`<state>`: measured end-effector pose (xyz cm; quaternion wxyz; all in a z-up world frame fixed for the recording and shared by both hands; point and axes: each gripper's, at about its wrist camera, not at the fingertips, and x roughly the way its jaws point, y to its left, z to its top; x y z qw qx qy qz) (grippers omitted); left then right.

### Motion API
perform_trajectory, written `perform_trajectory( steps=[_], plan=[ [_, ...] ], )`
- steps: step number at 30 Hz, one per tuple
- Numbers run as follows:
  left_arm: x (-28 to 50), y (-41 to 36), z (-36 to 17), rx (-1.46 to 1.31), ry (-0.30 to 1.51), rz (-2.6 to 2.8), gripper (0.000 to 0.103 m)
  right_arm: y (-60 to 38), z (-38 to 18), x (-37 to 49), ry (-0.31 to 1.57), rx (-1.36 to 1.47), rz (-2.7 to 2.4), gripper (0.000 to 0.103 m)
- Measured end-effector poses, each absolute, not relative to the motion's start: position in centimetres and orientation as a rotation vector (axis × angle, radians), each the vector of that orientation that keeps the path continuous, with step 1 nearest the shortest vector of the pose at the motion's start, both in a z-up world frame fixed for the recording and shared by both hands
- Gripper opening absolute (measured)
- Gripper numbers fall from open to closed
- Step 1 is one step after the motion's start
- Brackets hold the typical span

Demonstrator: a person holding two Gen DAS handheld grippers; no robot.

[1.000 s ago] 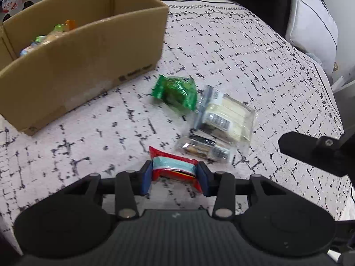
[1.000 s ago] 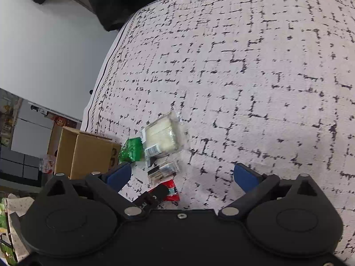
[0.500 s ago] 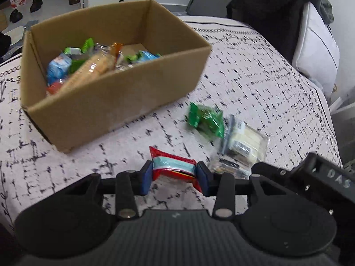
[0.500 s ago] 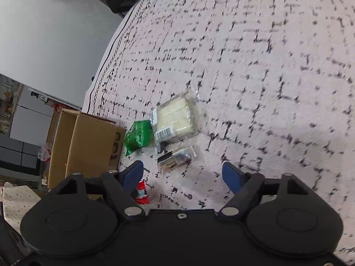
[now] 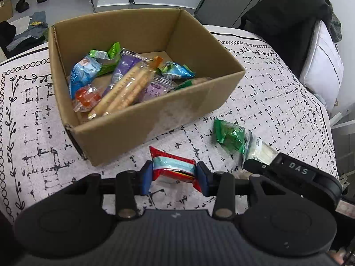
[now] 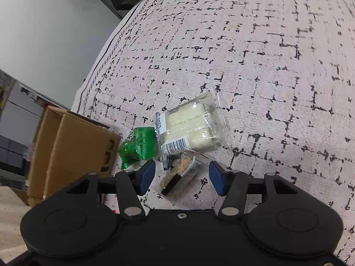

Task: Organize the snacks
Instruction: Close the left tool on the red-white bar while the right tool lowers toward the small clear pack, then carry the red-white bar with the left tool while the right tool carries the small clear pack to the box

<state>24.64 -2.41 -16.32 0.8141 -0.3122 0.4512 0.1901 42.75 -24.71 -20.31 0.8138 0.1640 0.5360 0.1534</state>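
Observation:
My left gripper (image 5: 174,177) is shut on a red and pale blue snack packet (image 5: 173,166), held above the cloth just in front of the cardboard box (image 5: 155,119). The box holds several wrapped snacks. My right gripper (image 6: 182,177) hangs over a small clear packet with a dark bar (image 6: 179,173); its jaws are closing, the packet lies between them, and the pads stand apart from it. A clear pack of pale wafers (image 6: 190,128) and a green packet (image 6: 138,147) lie just beyond. In the left wrist view the green packet (image 5: 229,134) sits right of the box, with the right gripper's body (image 5: 288,173) over the wafer pack (image 5: 261,151).
A patterned pale cloth (image 6: 266,55) covers the table. A dark chair with a white cushion (image 5: 321,73) stands at the far right. Shoes and clothes lie on the floor (image 5: 28,17) beyond the table's far edge.
My left gripper has carried the red packet toward the box, whose inside has come into view. My right gripper has come down over the loose packets and its jaws have narrowed.

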Motion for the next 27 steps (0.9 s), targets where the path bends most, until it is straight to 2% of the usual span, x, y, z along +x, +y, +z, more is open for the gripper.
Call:
perform_trajectory(
  steps=[4, 8, 10, 18, 27],
  plan=[
    [24.7, -1.9, -16.7, -0.681, 0.973, 0.400, 0.042, -23.2, -20.2, 42.2, 1.118, 0.247, 0.318, 0.052],
    [24.7, -1.6, -17.0, -0.686, 0.979, 0.392, 0.041, -21.8, -20.2, 41.7, 1.104, 0.116, 0.292, 0.029],
    [24.8, -1.5, -17.0, -0.686, 0.980, 0.391, 0.041, -21.7, -20.0, 41.7, 1.111, 0.094, 0.291, 0.027],
    [24.7, -1.4, -15.6, -0.680, 0.948, 0.367, 0.041, -21.3, -18.3, 40.0, 1.116, 0.124, 0.344, 0.025],
    [24.0, -1.8, -12.7, -0.649, 0.892, 0.348, 0.041, -21.1, -14.7, 38.6, 0.993, 0.173, 0.462, 0.023]
  ],
)
